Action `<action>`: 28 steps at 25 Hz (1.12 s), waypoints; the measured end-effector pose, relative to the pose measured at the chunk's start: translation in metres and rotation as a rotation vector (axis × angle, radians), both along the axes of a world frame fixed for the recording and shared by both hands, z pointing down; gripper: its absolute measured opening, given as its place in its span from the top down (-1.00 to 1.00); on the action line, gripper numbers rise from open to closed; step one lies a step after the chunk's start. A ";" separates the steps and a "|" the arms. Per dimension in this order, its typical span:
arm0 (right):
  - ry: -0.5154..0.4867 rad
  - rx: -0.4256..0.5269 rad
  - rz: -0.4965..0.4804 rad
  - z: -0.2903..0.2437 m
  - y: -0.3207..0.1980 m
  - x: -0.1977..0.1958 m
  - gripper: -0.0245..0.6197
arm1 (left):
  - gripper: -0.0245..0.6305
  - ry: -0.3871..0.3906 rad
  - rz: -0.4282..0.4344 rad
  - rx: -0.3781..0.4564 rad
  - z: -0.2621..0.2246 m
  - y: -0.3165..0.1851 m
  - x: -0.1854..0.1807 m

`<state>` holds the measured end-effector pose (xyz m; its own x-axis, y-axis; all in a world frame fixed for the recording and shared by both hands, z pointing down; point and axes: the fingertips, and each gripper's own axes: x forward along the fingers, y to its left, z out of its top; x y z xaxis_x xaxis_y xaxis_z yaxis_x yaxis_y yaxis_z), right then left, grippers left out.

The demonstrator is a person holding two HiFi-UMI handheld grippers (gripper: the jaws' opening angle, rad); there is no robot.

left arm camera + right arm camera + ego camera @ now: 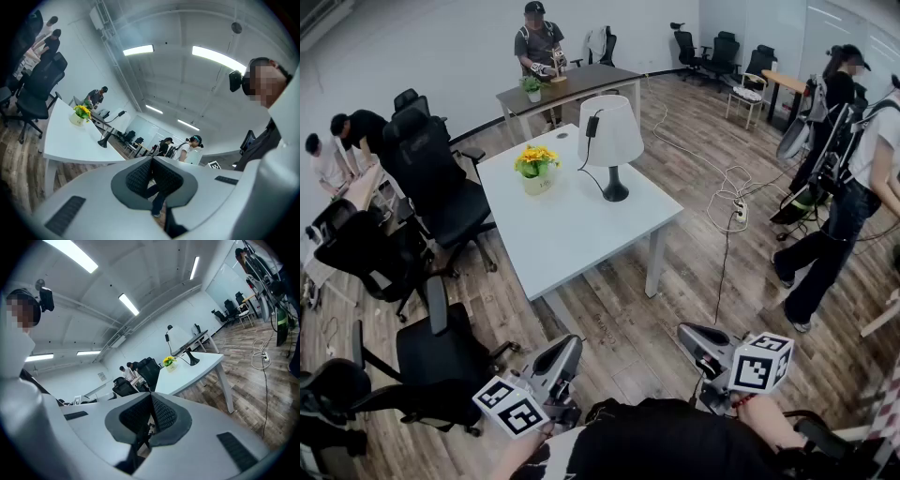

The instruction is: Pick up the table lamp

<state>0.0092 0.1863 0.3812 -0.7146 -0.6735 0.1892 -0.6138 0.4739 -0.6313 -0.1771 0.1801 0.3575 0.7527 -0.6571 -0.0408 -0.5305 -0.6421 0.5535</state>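
The table lamp (pixel 609 141), with a white shade and a black foot, stands upright at the right side of the white table (pixel 572 234), and a black cord runs from it. Both grippers are held low near my body, well short of the table. My left gripper (pixel 567 349) has its jaws together with nothing between them, and my right gripper (pixel 689 335) is the same. From the left gripper (pixel 151 164) the lamp (pixel 104 139) appears far off on the table. Past the right gripper (pixel 151 401), the lamp (pixel 186 350) is small and distant.
A pot of yellow flowers (pixel 536 169) sits left of the lamp. Black office chairs (pixel 431 187) crowd the table's left side. Cables and a power strip (pixel 739 211) lie on the wood floor at right, near a standing person (pixel 839 206). Another person (pixel 536 47) works at a far table.
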 end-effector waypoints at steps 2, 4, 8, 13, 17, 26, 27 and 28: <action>0.003 -0.001 0.004 0.000 0.001 -0.001 0.89 | 0.89 0.002 0.002 0.000 -0.001 0.000 -0.001; 0.005 -0.002 0.008 0.000 0.001 -0.001 0.89 | 0.89 0.004 0.003 -0.001 -0.001 0.000 -0.002; 0.011 -0.004 0.015 0.002 0.002 0.000 0.89 | 0.89 0.007 0.002 0.001 -0.001 0.001 -0.004; 0.009 -0.005 0.008 0.003 0.001 -0.005 0.89 | 0.89 0.011 -0.003 -0.001 0.001 -0.001 -0.008; 0.016 -0.004 0.008 0.003 -0.002 -0.007 0.89 | 0.89 0.017 -0.010 0.001 -0.001 -0.003 -0.012; 0.050 -0.015 -0.002 0.012 -0.005 -0.009 0.89 | 0.89 0.013 -0.003 -0.031 0.010 -0.006 -0.010; 0.051 -0.024 -0.001 0.015 -0.006 -0.008 0.89 | 0.89 0.012 -0.002 -0.039 0.013 -0.008 -0.011; 0.051 -0.034 0.002 0.017 -0.007 -0.008 0.89 | 0.89 0.011 -0.003 -0.046 0.016 -0.009 -0.011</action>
<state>0.0015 0.1795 0.3982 -0.7023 -0.6673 0.2480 -0.6464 0.4519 -0.6148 -0.1884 0.1707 0.3733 0.7506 -0.6605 -0.0186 -0.5259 -0.6143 0.5883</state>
